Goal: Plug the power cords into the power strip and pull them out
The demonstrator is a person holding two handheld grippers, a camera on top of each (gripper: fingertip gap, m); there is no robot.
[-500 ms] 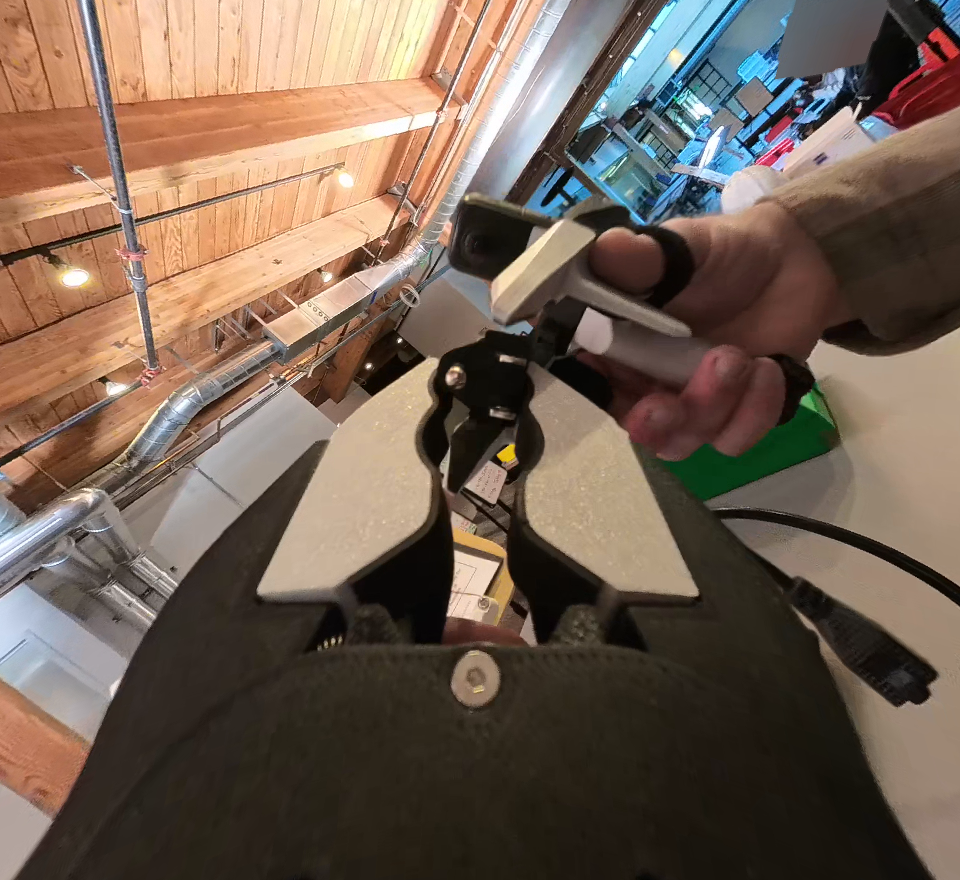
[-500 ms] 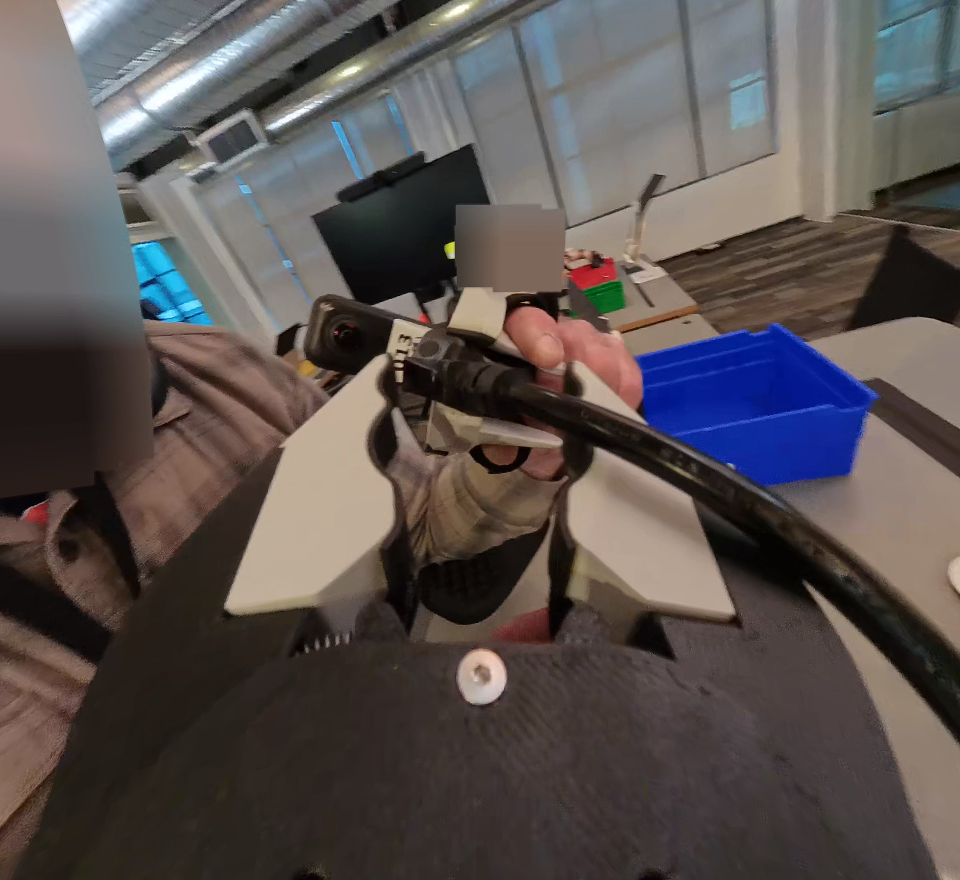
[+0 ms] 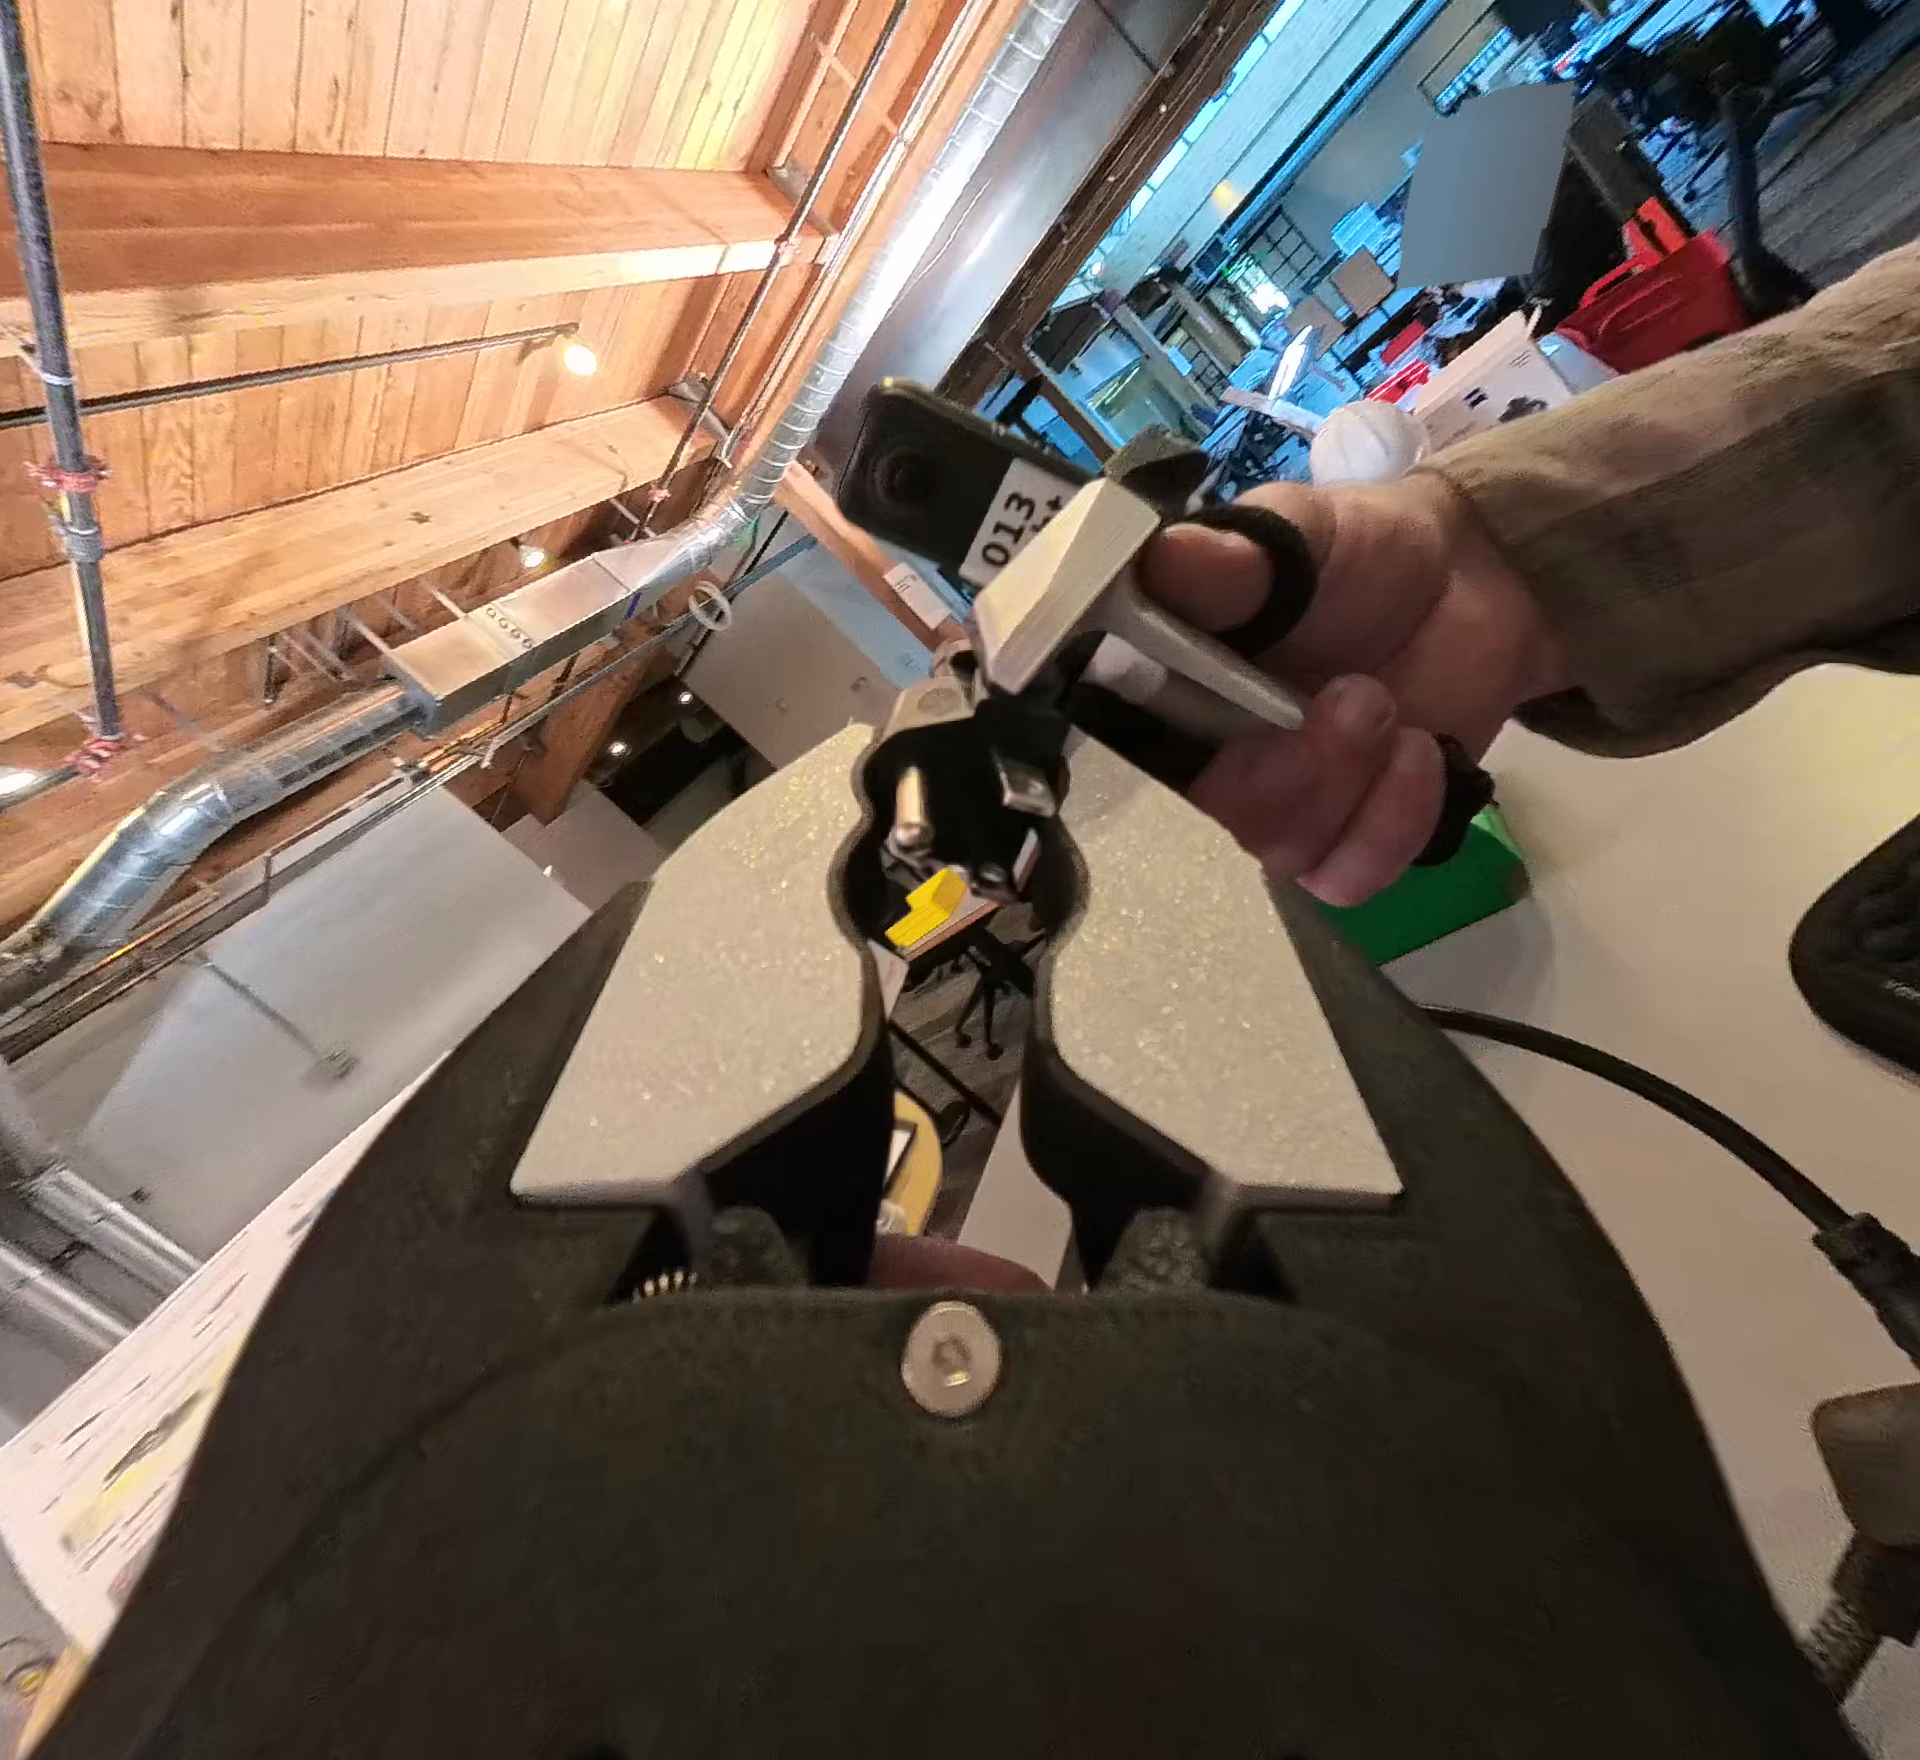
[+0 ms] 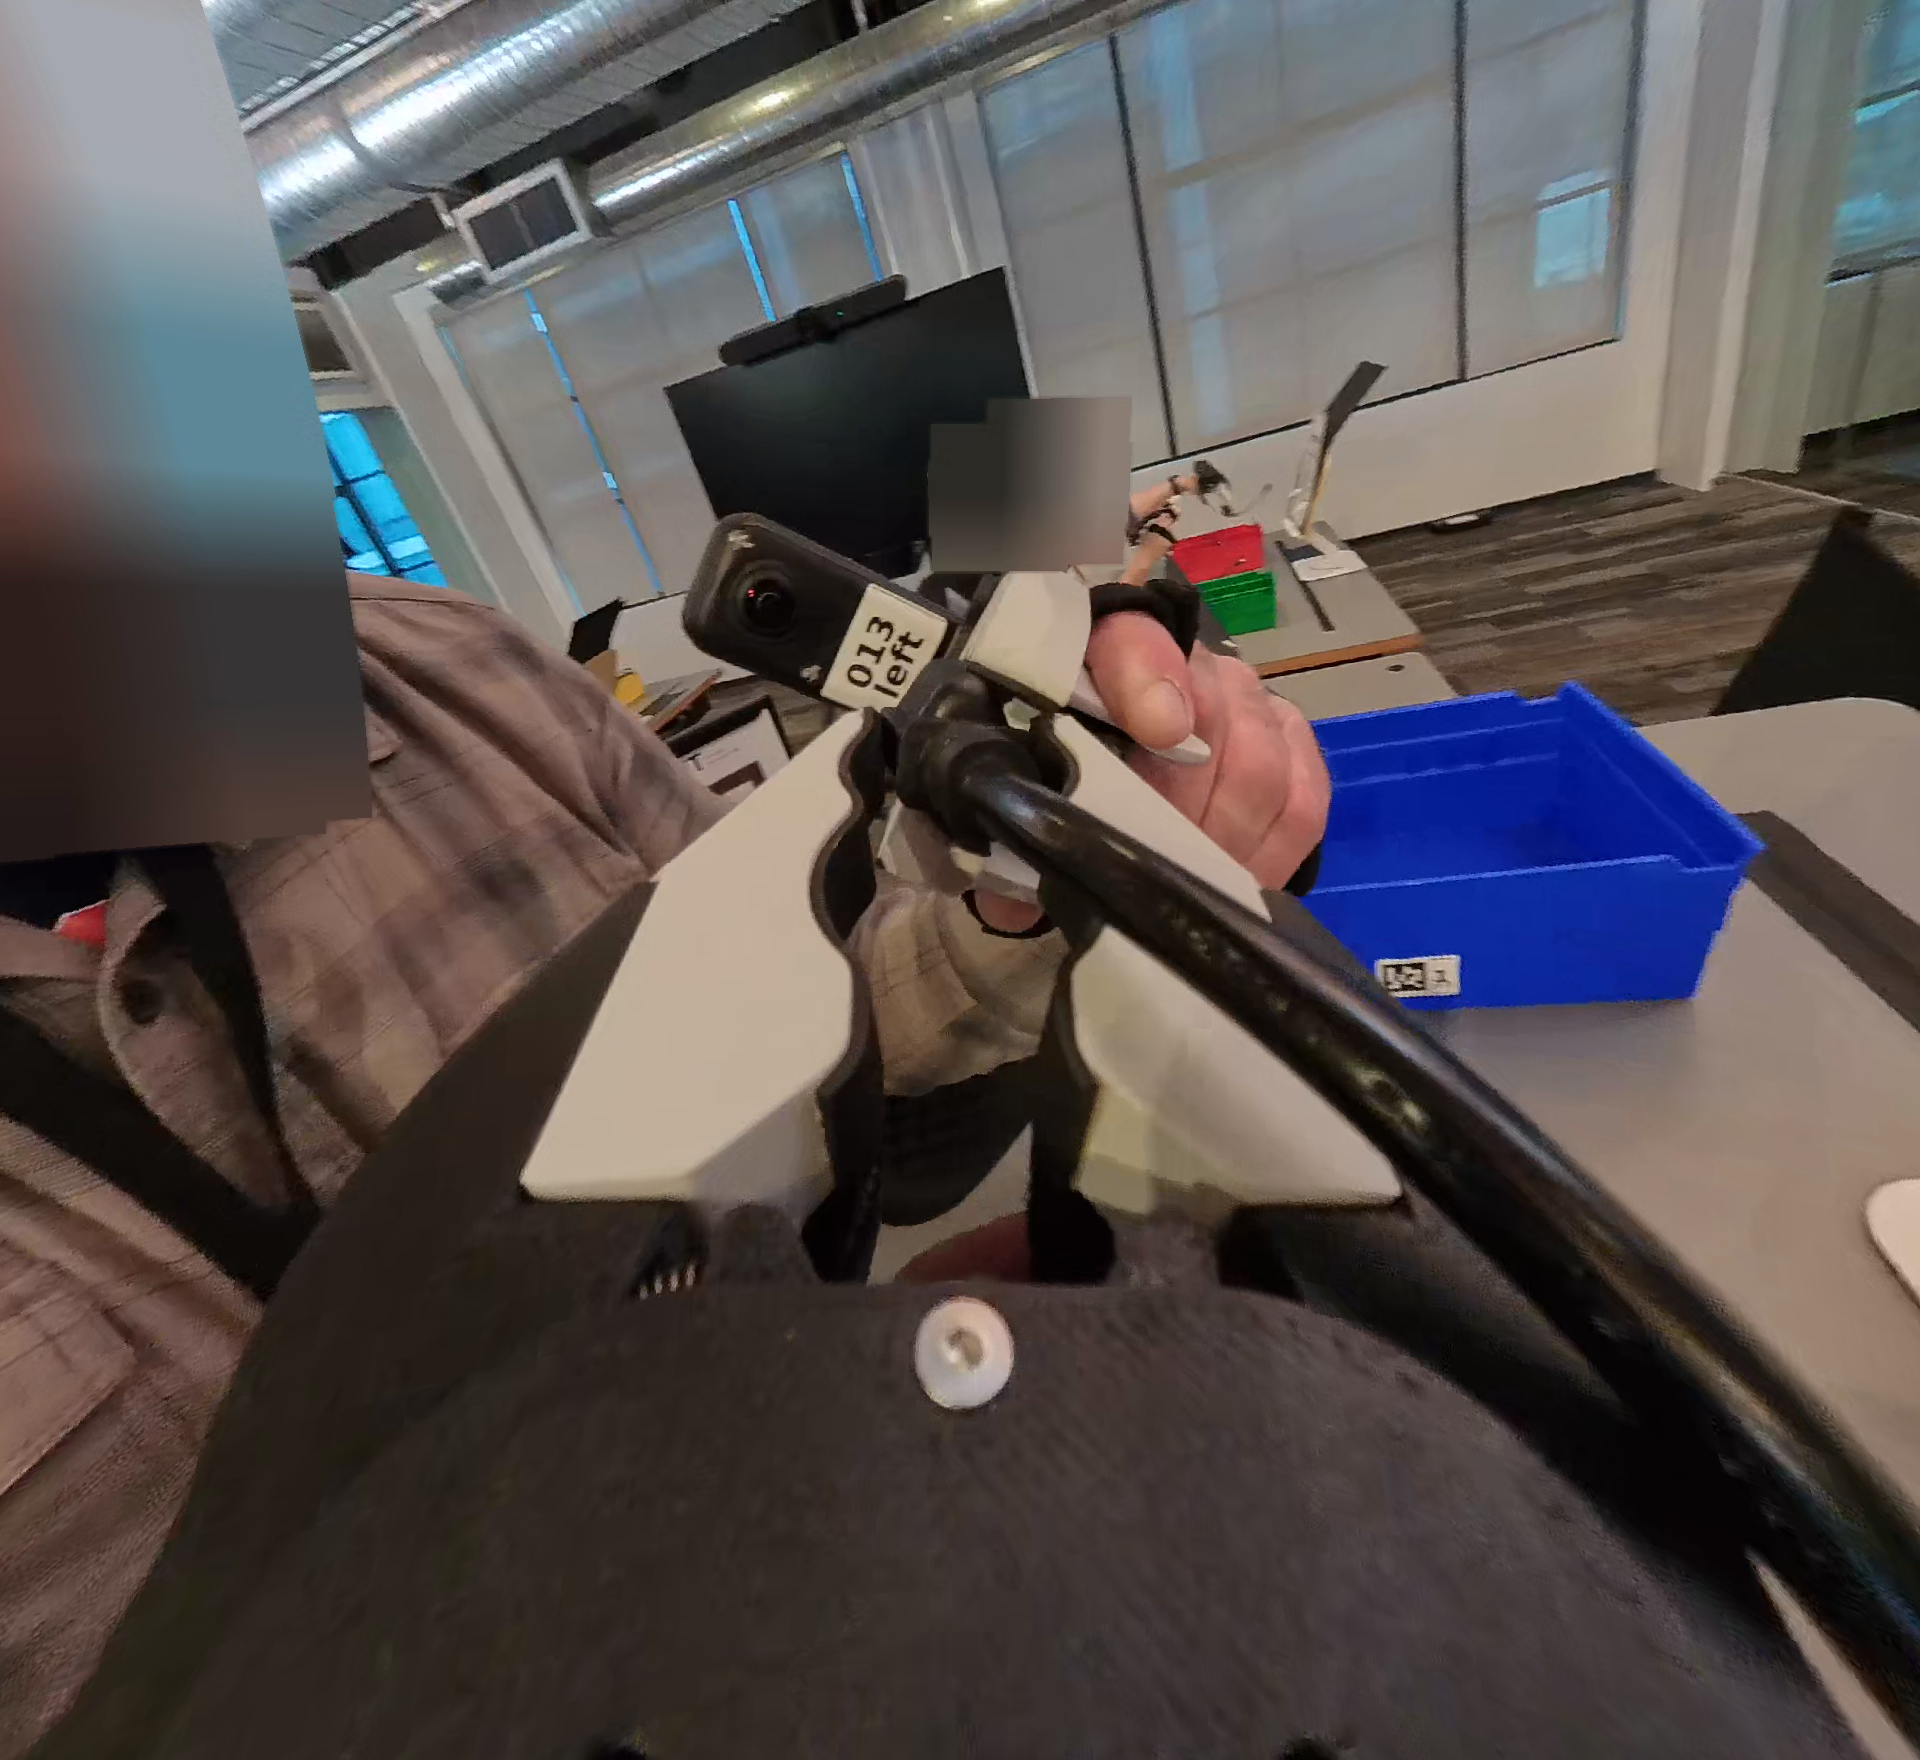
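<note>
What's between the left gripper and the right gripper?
The black plug, its metal prongs pointing toward the left gripper. Both wrist views show it.

My left gripper (image 3: 951,837) has closed in on the plug (image 3: 961,801), whose metal prongs now sit between its tips at frame centre.

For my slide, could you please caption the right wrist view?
Right tongs gripping a black power cord beside a blue bin.
</note>
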